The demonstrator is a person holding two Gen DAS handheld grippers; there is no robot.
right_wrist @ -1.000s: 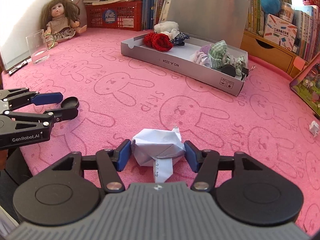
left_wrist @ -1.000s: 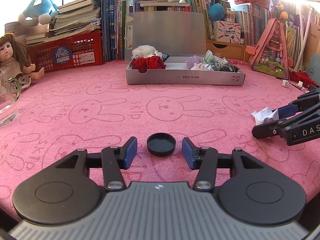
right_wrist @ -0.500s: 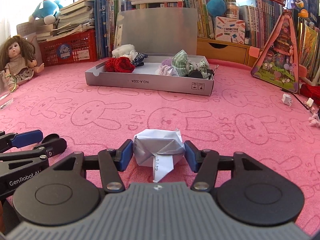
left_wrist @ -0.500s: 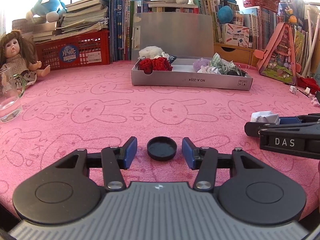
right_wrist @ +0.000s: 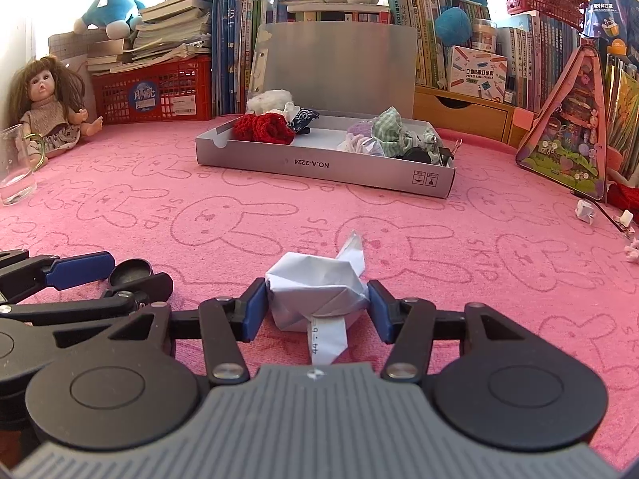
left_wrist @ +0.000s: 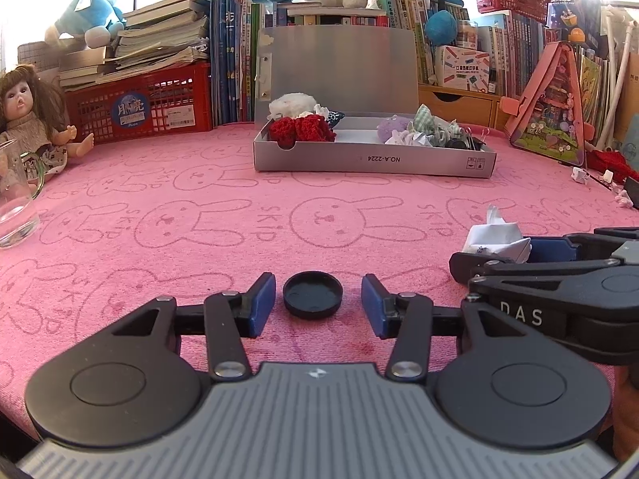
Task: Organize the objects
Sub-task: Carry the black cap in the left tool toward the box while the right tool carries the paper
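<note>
A black round cap (left_wrist: 312, 294) lies on the pink cloth between the jaws of my left gripper (left_wrist: 317, 282). Those jaws are closing, and a gap still shows on each side of the cap. A folded white paper (right_wrist: 319, 275) rests on the cloth between the jaws of my right gripper (right_wrist: 316, 288). They are closing too, with the blue pads (right_wrist: 255, 307) close beside the paper and not squeezing it. The two grippers sit side by side, each visible in the other's view: right gripper (left_wrist: 495, 253), left gripper (right_wrist: 139, 269). Beyond them stands the open grey box (left_wrist: 375, 159).
The grey box (right_wrist: 319, 165) holds red yarn, cloth scraps and small items, its lid upright. A glass cup (left_wrist: 16, 207) and a doll (left_wrist: 28, 119) are at the left. A red basket (left_wrist: 139, 99) and books line the back, with a pink toy house (left_wrist: 551, 119) on the right.
My right gripper has swung round to face the box, keeping the paper between its jaws. Both pairs of jaws have narrowed slightly. The left gripper and the cap have stayed put.
</note>
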